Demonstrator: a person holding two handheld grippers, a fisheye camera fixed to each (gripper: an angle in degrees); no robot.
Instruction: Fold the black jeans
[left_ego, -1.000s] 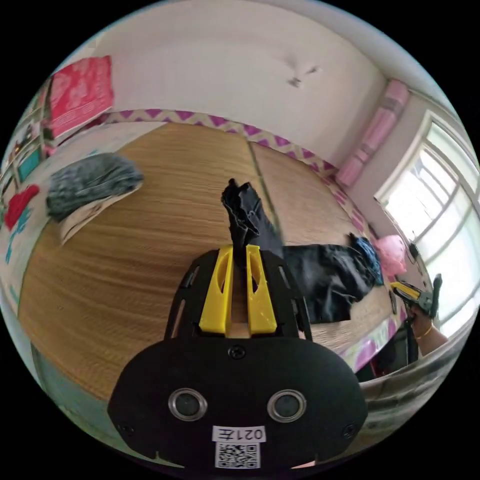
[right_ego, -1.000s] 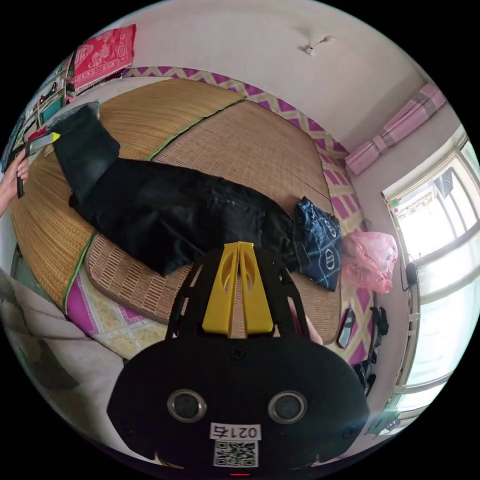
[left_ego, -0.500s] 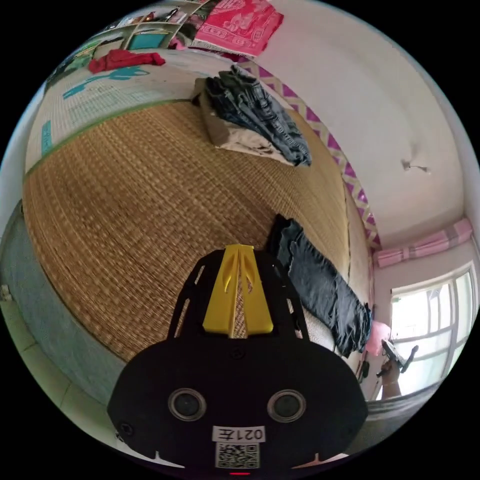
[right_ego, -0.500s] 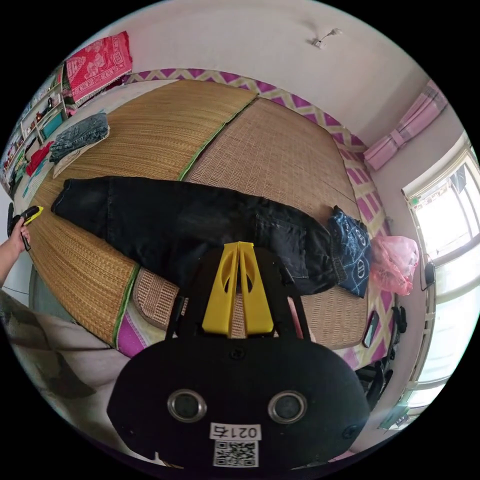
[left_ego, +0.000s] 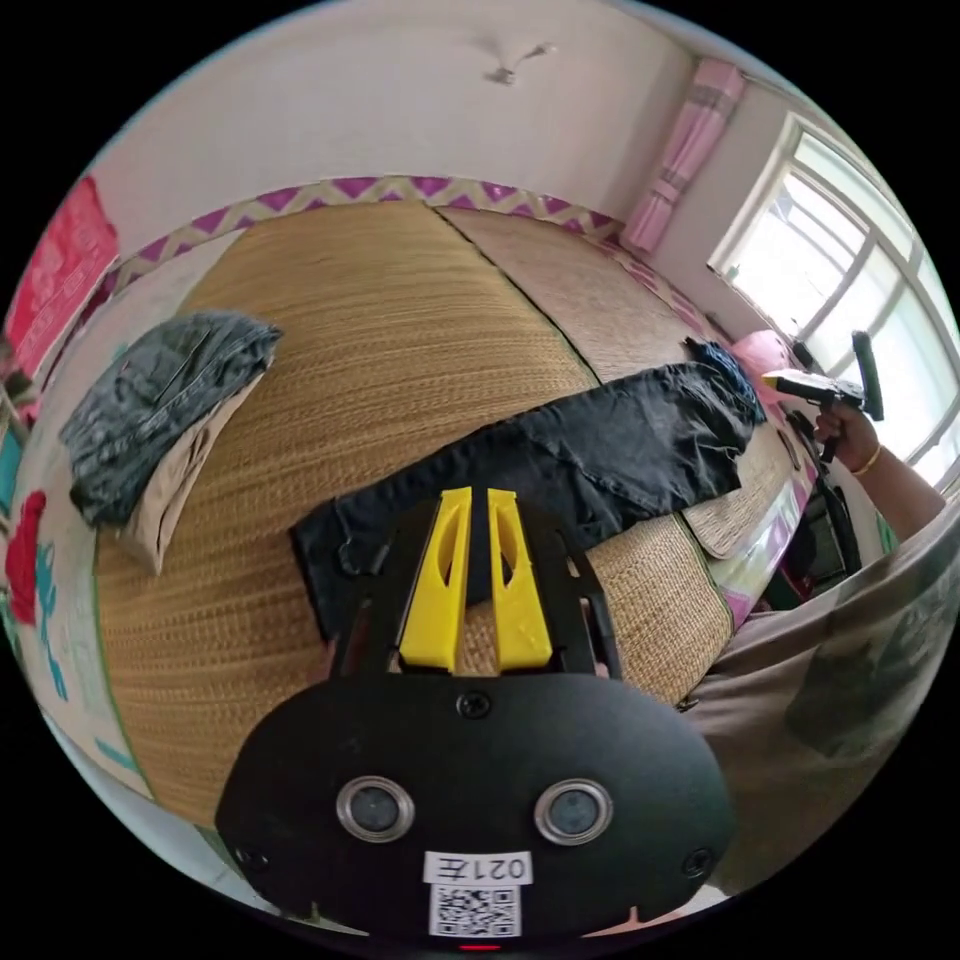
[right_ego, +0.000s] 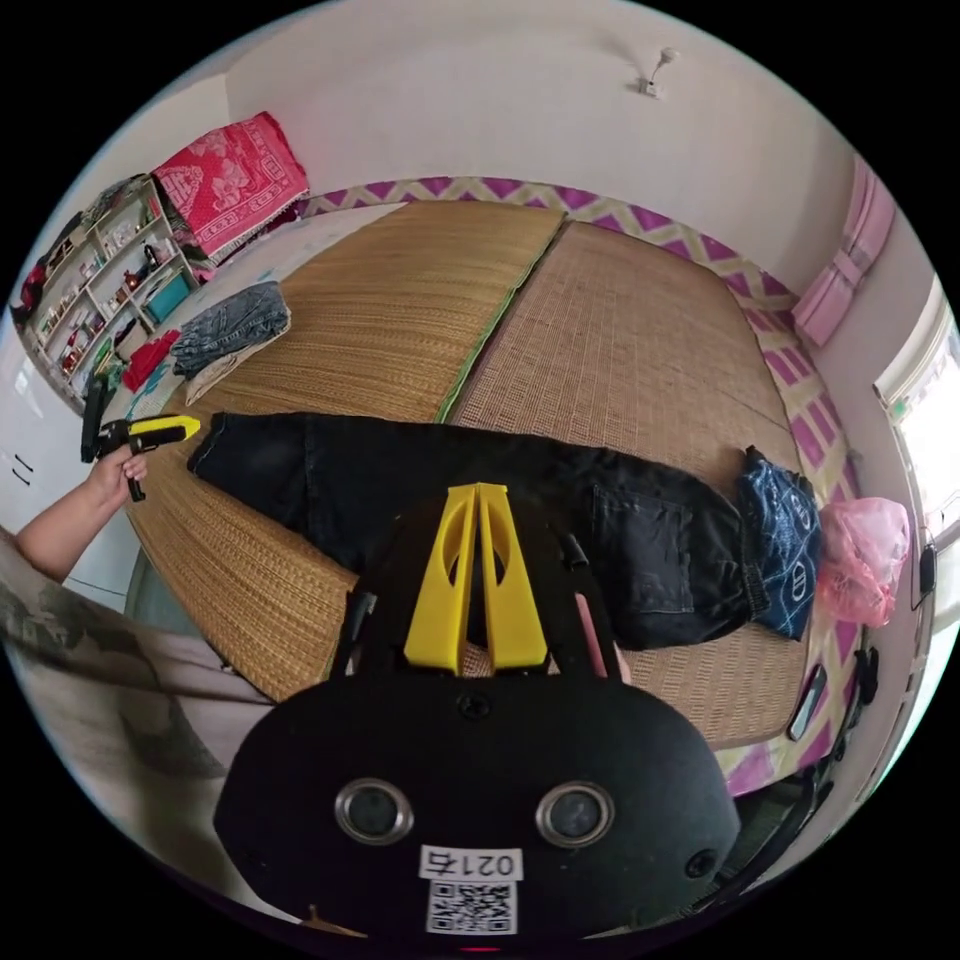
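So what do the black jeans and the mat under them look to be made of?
The black jeans look like matte, slightly faded denim, with a stitched back pocket and seams showing. The mat looks like woven straw or rattan, given its fine ribbed tan weave; the exact fibre isn't clear.

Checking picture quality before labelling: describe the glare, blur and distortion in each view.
Left gripper view: the window is blown out white, the woven mat bulges with fisheye curve, all sharp. Right gripper view: the black jeans are evenly lit and crisp, the window glares at the edge.

Folded grey denim (right_ego: 232, 322) lies on the straw mat (right_ego: 620, 340), pink bag (right_ego: 862, 560) opposite.
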